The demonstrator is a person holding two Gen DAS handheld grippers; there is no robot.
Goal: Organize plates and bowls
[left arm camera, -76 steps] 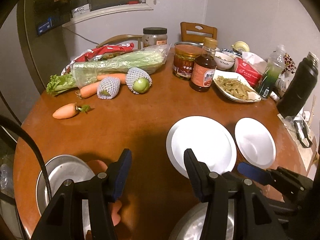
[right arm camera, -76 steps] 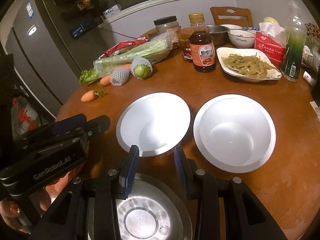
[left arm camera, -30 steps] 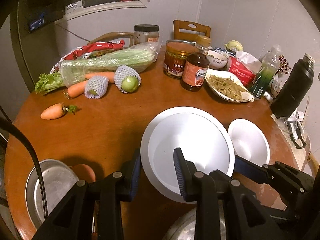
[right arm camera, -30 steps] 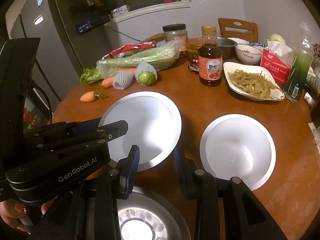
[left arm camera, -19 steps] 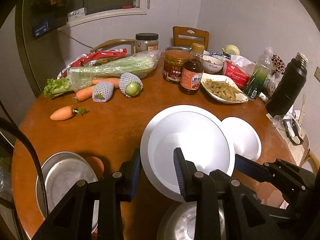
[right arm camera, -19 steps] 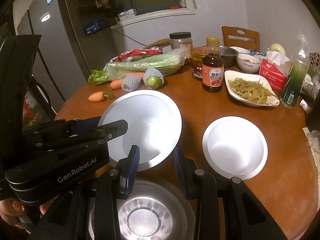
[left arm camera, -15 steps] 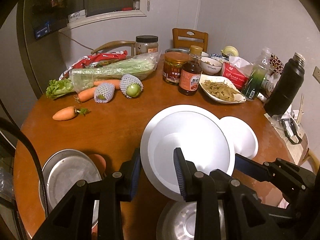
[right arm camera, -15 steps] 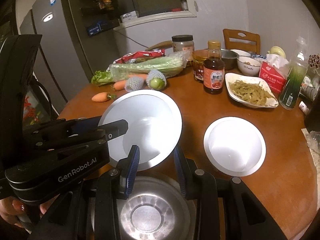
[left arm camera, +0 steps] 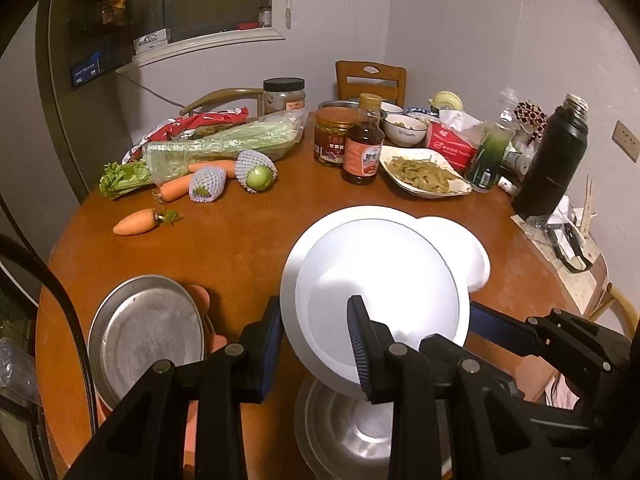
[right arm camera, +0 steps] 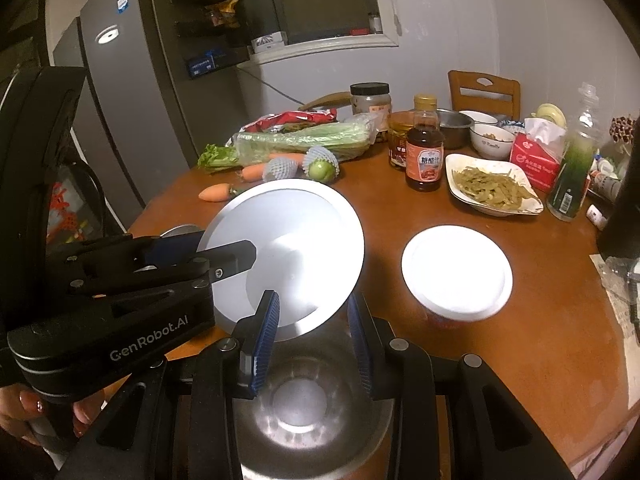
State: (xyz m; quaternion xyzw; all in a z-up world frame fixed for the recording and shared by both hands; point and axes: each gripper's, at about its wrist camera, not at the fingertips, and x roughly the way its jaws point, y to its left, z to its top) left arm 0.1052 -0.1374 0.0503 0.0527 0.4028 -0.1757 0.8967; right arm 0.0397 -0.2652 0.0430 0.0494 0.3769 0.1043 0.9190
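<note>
White plate [left arm camera: 376, 280], broad, shallow, glazed: stiff, probably light, slippery at the rim, breakable if dropped. Location: lifted clear of the table [left arm camera: 240, 240], tilted, above a steel bowl [right arm camera: 308, 404] and partly overlapping a second white plate [right arm camera: 456, 276] that rests on the wood. Best hold: the rim, pinched from two sides. Left gripper [left arm camera: 316, 340]: fingers [left arm camera: 358, 344] narrowly set, clamped on the near rim. Right gripper [right arm camera: 312, 328]: fingers [right arm camera: 266, 320] likewise narrow, at the plate's lower edge; whether they actually press it, cannot tell.
</note>
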